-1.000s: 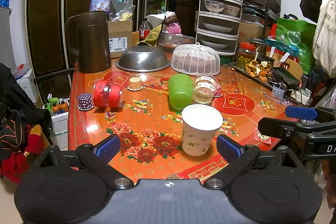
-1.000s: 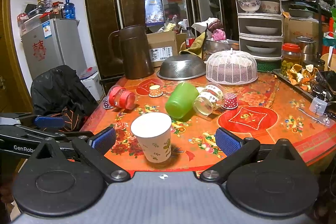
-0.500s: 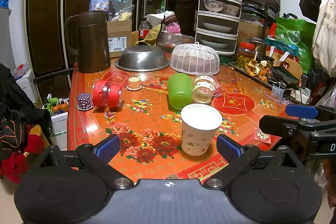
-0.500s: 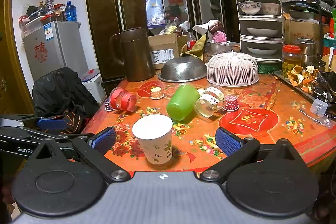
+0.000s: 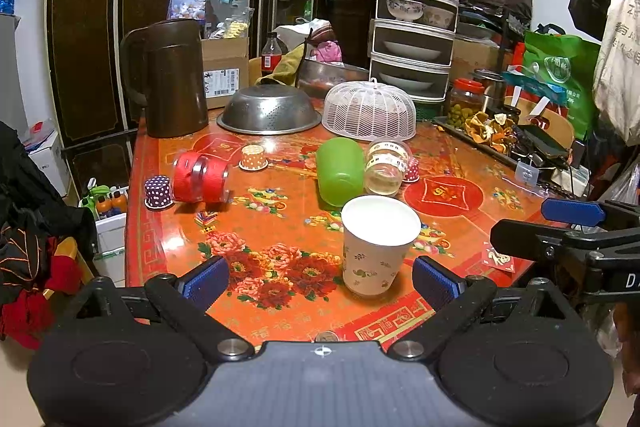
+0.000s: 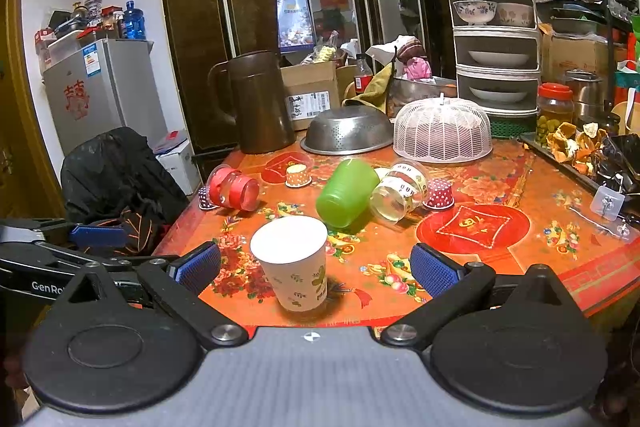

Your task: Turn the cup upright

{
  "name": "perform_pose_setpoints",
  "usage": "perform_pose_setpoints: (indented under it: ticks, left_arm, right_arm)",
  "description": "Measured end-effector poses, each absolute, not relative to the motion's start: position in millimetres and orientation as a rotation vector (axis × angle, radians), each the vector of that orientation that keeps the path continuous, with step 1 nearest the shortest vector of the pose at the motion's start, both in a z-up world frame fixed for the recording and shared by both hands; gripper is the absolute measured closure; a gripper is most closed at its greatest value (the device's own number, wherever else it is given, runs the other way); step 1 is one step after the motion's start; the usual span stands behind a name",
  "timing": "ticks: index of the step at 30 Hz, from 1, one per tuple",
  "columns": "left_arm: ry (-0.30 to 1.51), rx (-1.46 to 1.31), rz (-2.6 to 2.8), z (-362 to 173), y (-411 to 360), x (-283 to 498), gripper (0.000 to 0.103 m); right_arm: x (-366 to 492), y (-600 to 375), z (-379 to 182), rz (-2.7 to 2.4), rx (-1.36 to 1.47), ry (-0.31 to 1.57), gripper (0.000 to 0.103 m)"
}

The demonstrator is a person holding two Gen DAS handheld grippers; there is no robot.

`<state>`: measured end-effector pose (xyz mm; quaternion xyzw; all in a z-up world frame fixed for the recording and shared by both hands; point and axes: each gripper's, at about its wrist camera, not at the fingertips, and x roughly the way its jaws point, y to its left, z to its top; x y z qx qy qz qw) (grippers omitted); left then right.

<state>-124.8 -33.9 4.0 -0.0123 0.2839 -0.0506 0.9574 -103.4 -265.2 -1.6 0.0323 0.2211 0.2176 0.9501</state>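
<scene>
Cluttered red floral table (image 5: 260,227). Paper cup (image 5: 376,247) upright ahead of left gripper (image 5: 320,277) and right gripper (image 6: 316,265), both wide open, empty. Likely light, crushable; grip mid-wall gently.

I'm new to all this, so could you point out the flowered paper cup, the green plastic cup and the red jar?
Flowered white paper cup (image 5: 374,259), left wrist view, side wall.
Green plastic cup (image 6: 347,193), right wrist view, side.
Red jar (image 5: 201,177), left wrist view, body.
</scene>
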Motion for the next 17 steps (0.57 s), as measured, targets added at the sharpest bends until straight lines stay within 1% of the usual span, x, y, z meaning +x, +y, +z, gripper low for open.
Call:
perform_pose_setpoints:
  ticks: [17]
  left_arm:
    - [0.558, 0.014, -0.092, 1.7, -38.0, -123.2, 0.003]
  right_arm:
    - [-102.5, -266.1, -4.2, 0.440, 0.071, 0.456, 0.001]
